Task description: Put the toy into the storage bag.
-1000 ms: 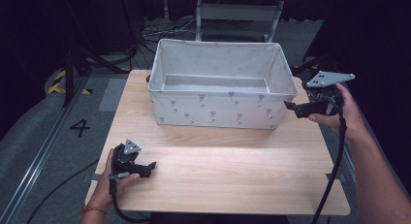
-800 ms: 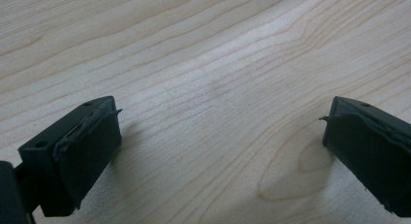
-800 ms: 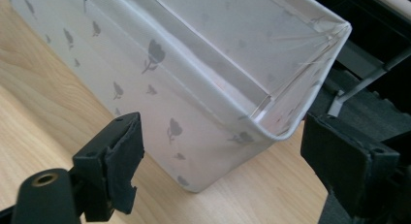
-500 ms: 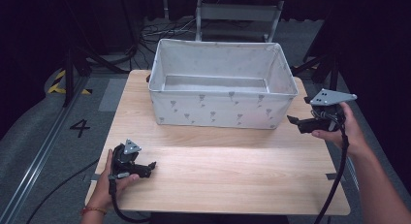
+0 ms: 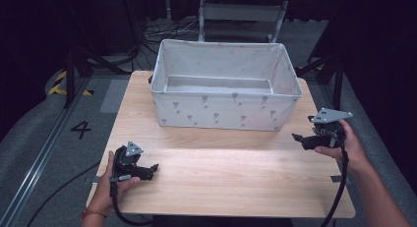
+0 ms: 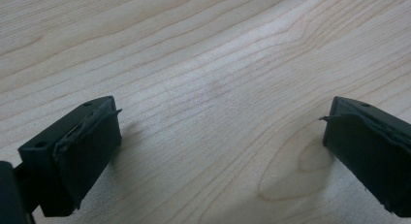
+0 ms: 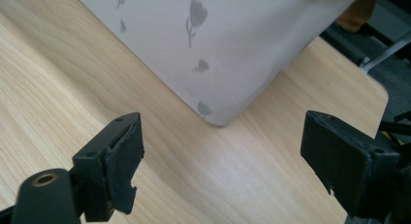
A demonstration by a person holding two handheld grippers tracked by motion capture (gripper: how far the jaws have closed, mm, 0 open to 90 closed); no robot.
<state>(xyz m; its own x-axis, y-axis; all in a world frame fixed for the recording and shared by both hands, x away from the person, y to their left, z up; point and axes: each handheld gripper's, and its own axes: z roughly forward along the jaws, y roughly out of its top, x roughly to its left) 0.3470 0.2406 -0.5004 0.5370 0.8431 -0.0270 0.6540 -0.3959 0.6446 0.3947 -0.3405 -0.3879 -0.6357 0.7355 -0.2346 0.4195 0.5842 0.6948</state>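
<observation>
The left gripper [image 6: 218, 156] points down at the pale wooden table top [image 6: 208, 64] with wavy grain lines. Its two black jaws stand wide apart, and between them there is bare wood.

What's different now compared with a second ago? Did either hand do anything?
The right gripper has come down from beside the fabric bin's upper rim to just above the table, near the bin's right front corner. Its jaws are open with nothing between them, as before. The left gripper rests in the same spot on the table, jaws open and empty. The bin has not moved.
</observation>
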